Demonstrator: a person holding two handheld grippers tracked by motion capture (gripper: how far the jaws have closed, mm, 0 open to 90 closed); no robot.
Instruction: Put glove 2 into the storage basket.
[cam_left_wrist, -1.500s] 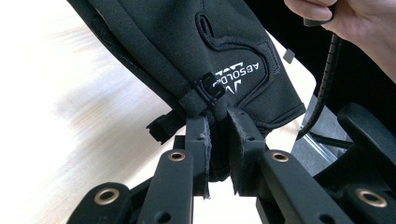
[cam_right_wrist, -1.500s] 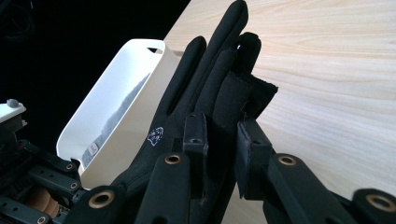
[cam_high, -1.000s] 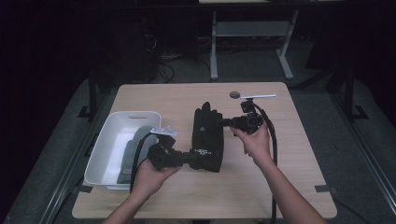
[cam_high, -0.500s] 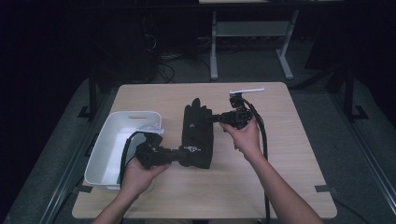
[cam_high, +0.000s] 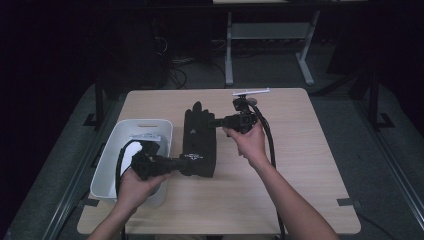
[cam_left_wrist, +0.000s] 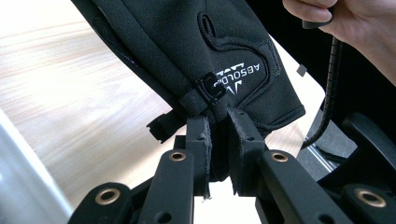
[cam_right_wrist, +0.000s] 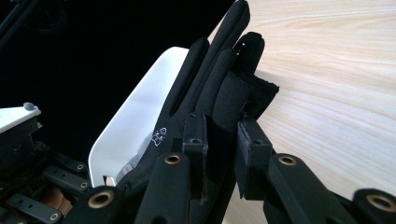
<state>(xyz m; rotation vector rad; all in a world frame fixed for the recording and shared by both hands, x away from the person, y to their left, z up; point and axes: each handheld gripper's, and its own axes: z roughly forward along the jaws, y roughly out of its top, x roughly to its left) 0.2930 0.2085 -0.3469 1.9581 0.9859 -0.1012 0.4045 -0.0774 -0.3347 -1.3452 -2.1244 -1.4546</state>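
Black fabric glove (cam_high: 199, 137) with white lettering near its cuff, held stretched between two grippers above the pale wooden tabletop (cam_high: 300, 165), just right of the white plastic bin (cam_high: 107, 167). The glove's finger tips point toward the far edge of the tabletop and its cuff toward the person.

Left gripper (cam_high: 186, 161): fingers (cam_left_wrist: 198, 140) closed tight on the cuff edge beside a small black clip (cam_left_wrist: 208, 88), as the left gripper view shows. Right gripper (cam_high: 216, 121): fingers (cam_right_wrist: 195, 140) clamped on the side of the glove at the thumb, where the right gripper view shows fabric pinched between the pads. Holding at two opposite points appears to keep the glove flat and spread, so that it can be carried as one piece rather than dangling; a single hold would likely let it fold.

The bin stands at the left edge of the tabletop with a pale item (cam_high: 145, 137) inside, and seems the probable destination. A thin white stick-like object (cam_high: 251, 91) lies at the far edge, well apart from the glove.
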